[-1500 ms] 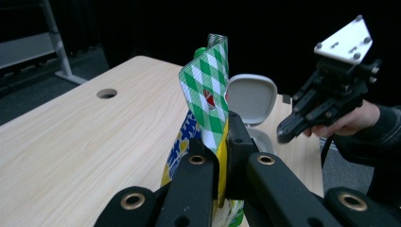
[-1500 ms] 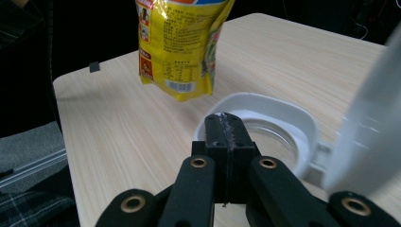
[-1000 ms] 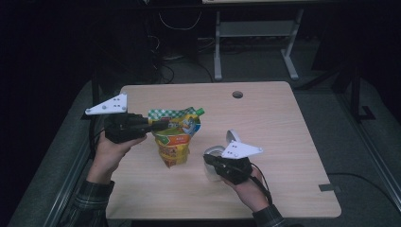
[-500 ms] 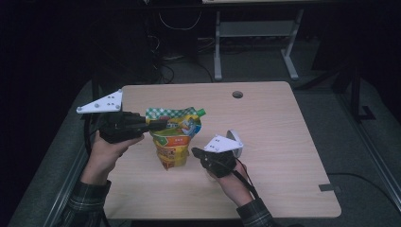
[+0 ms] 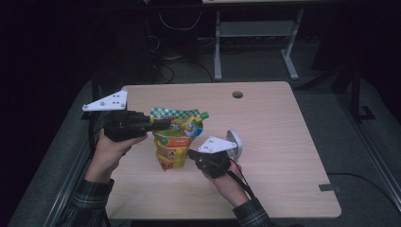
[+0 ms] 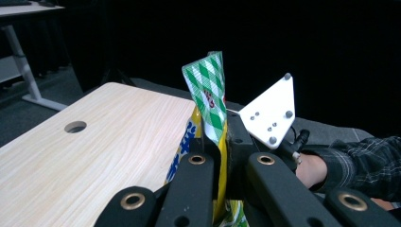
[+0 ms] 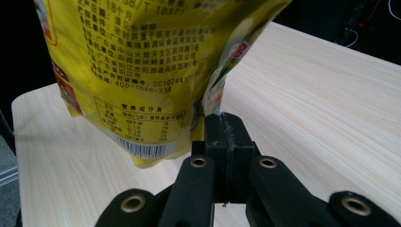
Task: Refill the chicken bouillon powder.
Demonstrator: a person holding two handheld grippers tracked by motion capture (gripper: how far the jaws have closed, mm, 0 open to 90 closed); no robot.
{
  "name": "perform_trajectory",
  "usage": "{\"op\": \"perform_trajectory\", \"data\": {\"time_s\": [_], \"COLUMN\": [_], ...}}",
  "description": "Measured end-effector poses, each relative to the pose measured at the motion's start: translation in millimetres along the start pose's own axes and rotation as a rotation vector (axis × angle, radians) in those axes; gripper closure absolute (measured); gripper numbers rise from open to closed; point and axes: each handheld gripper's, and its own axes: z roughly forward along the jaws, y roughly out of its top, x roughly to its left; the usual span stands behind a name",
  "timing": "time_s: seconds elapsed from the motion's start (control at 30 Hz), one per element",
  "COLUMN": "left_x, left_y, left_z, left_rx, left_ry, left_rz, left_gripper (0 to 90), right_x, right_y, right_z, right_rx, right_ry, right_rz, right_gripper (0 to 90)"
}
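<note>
1. We identify a yellow pouch [image 5: 176, 142] with a green-and-white checked top band, a green spout cap at its upper right corner, and red and orange print on its front.
2. We see its back panel [image 7: 142, 71] carrying dense printed text, a small table and a barcode near the bottom edge.
3. We find it hanging upright above the wooden table, bottom edge clear of the surface, over the table's left half.
4. We note the top band [image 6: 208, 94] stands vertical and slightly creased.

Pouch [image 5: 176, 139] stands upright on the table [image 5: 279, 137], left of centre; left gripper [image 5: 161, 124] at its upper left edge, right gripper [image 5: 191, 153] at its right; bowl [image 5: 233, 143] behind the right gripper
</note>
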Motion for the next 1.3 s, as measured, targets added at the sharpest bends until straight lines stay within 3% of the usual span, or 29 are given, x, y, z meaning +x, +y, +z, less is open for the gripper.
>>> {"op": "perform_trajectory", "data": {"time_s": [0.6,1.3], "left_x": [0.9,8.8], "left_y": [11.5,13.6], "left_z": [11.8,51.2], "left_rx": [-0.003,0.068], "left_ry": [-0.020,-0.038], "left_rz": [0.006,-0.008], "left_gripper": [90.0,90.0], "right_x": [16.1,26.0], "right_y": [-5.6,-21.2], "right_z": [12.5,24.6], "right_rx": [-0.026,-0.067], "right_ry": [0.017,0.117], "right_rz": [-0.008,-0.028], "right_gripper": [90.0,90.0]}}
